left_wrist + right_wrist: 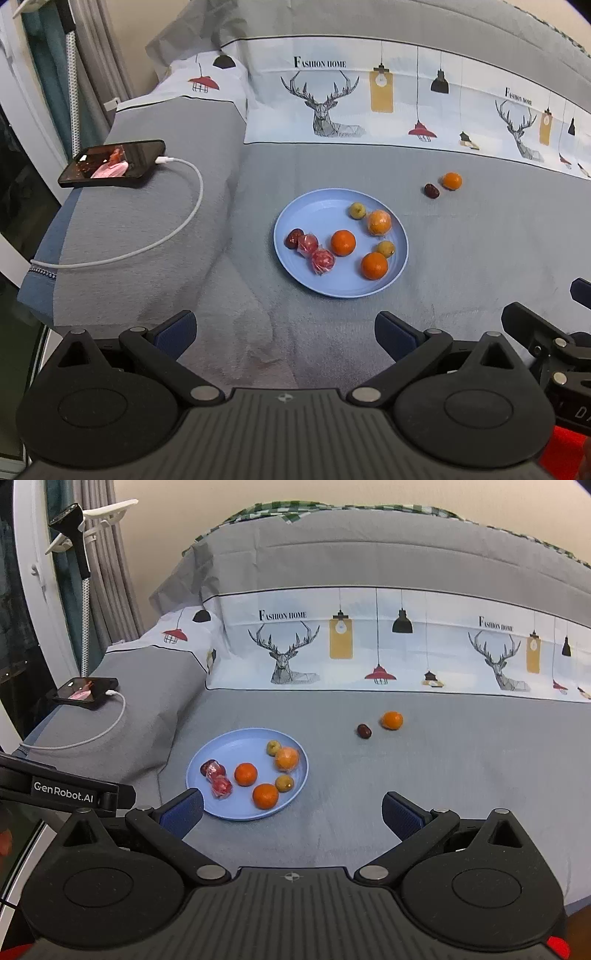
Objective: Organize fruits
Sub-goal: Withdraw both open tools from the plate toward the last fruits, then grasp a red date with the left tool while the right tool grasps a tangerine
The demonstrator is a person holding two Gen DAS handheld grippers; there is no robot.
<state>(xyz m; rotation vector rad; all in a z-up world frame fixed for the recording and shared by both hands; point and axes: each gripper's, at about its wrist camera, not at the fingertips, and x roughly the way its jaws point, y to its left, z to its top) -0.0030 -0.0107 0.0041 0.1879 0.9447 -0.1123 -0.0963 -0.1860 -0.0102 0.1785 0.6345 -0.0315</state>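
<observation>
A light blue plate (295,210) lies flat on the grey bedspread (480,258) and holds most of the fruit: two bare oranges (343,242) near its middle and near edge, a third orange in clear wrap (379,222) toward the far right rim, two small yellow-green fruits (357,210), one at the far side and one just beside the near orange, a dark red jujube (293,238) at the left rim, and two red wrapped pieces (323,260) touching one another next to it. Off the plate, farther back and to the right, a loose orange (392,720) sits on the bedspread with a loose dark jujube (364,731) just beside it on its left, the two apart from the plate. The left gripper (285,334) hovers near the plate's near edge with its blue-padded fingers spread wide and nothing between them; the right gripper (291,812) is likewise spread wide and empty, its left finger overlapping the plate's near-left rim in view. Behind the fruit runs a white fabric band printed with deer heads and lamps (369,642). To the left, a lit phone (112,163) rests on a grey cushion (140,229), a white charging cable (177,225) looping from it.
</observation>
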